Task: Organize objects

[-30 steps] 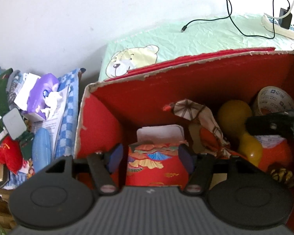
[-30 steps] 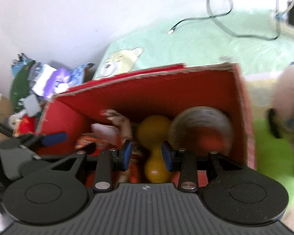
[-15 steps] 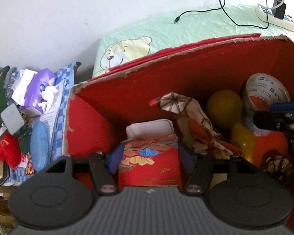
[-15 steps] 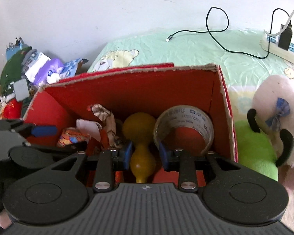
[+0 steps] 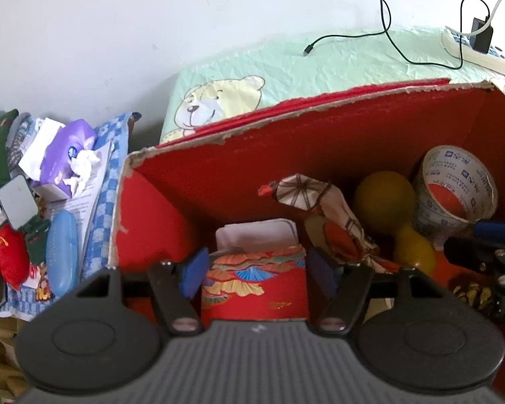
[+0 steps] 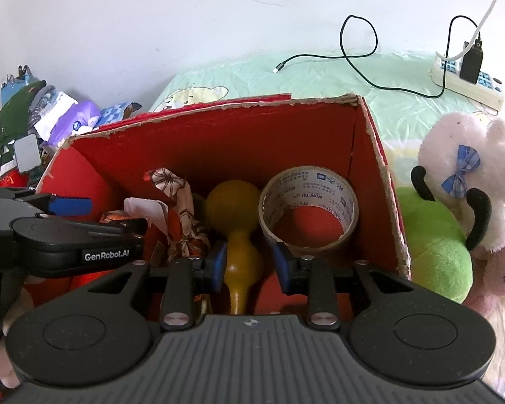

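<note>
A big red box (image 5: 320,155) sits on a bed with a light green sheet (image 5: 346,64). The box fills the middle of both views, and both grippers reach down into it.

In the left wrist view, the left gripper (image 5: 256,269) is at the bottom middle of the frame. A small red packet (image 5: 256,286) with fan pictures on it stands right between its two blue pads. The jaws are opening. There is a little gap by the left pad, so the gripper is letting the packet go and is not squeezing it. A white card (image 5: 256,235) pokes up just behind the packet.

To the right of the packet, in the middle of the box, lies a folded patterned cloth (image 5: 320,202). Next to that is a yellow gourd toy (image 6: 235,229), and a roll of tape (image 6: 308,208) leans in the right corner of the box.

In the right wrist view, the right gripper (image 6: 247,266) is at the bottom middle. The thin neck of the yellow gourd toy sits between its blue pads. The pads are close to the neck, but a little space shows on each side, so they are not pinching it. The roll of tape is just up and to the right of this gripper.

At the right edge of that view, outside the box, lie a pink plush toy (image 6: 471,175) and a green plush toy (image 6: 434,249).
</note>
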Action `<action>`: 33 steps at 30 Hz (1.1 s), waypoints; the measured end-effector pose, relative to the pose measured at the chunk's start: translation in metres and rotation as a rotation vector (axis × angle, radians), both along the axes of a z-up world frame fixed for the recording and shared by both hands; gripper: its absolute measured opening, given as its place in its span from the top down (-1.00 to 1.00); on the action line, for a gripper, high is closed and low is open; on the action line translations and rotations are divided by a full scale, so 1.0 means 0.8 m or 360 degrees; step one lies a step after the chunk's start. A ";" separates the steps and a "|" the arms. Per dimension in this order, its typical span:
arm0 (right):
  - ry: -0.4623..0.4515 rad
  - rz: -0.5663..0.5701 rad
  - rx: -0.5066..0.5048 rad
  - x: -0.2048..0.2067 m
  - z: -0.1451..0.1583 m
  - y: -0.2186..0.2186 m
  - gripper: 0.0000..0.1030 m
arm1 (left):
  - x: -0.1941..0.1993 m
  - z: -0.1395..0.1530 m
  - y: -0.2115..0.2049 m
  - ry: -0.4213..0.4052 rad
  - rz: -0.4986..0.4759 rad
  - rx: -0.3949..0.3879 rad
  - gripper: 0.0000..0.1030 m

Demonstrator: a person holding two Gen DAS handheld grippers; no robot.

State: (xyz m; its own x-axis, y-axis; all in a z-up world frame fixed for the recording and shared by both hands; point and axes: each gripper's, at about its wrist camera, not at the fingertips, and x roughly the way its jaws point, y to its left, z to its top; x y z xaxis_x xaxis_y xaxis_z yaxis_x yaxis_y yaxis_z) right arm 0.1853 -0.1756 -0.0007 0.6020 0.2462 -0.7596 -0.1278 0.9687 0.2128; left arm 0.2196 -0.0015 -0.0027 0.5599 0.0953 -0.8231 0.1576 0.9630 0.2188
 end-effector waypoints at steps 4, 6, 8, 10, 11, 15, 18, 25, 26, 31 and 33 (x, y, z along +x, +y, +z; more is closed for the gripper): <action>-0.0003 -0.0008 -0.0019 -0.001 -0.001 0.001 0.44 | 0.000 0.000 -0.001 -0.0002 -0.0004 0.0002 -0.41; 0.0000 -0.0005 -0.0013 0.001 -0.001 0.001 0.45 | -0.001 0.001 -0.001 -0.0008 -0.0004 0.0005 -0.43; -0.0001 -0.0008 -0.0010 0.002 -0.002 0.000 0.49 | -0.001 0.002 0.000 -0.0011 -0.0002 0.0001 -0.44; -0.0003 -0.0006 -0.0013 0.002 -0.002 0.000 0.49 | -0.001 0.002 0.001 -0.0016 -0.0001 0.0001 -0.44; -0.0006 -0.0003 -0.0018 0.001 -0.002 0.001 0.49 | -0.001 0.002 0.001 -0.0019 0.0001 -0.0001 -0.44; -0.0021 0.0016 -0.0043 0.000 -0.001 0.003 0.49 | -0.003 0.003 0.002 -0.0035 0.0004 -0.0008 -0.45; -0.0031 0.0011 -0.0044 -0.001 -0.001 0.002 0.49 | -0.005 0.005 0.002 -0.0061 0.0007 -0.0016 -0.45; -0.0053 -0.0013 -0.0083 -0.001 0.000 0.004 0.49 | -0.012 0.010 0.002 -0.0151 0.0016 -0.0011 -0.55; -0.0055 -0.0015 -0.0086 -0.001 0.001 0.004 0.49 | -0.013 0.011 0.001 -0.0165 0.0013 -0.0009 -0.58; -0.0071 -0.0007 -0.0118 -0.002 0.002 0.005 0.49 | -0.016 0.013 0.001 -0.0211 0.0012 -0.0009 -0.64; -0.0073 0.0003 -0.0122 -0.002 0.002 0.005 0.49 | -0.018 0.014 0.001 -0.0243 0.0015 -0.0005 -0.66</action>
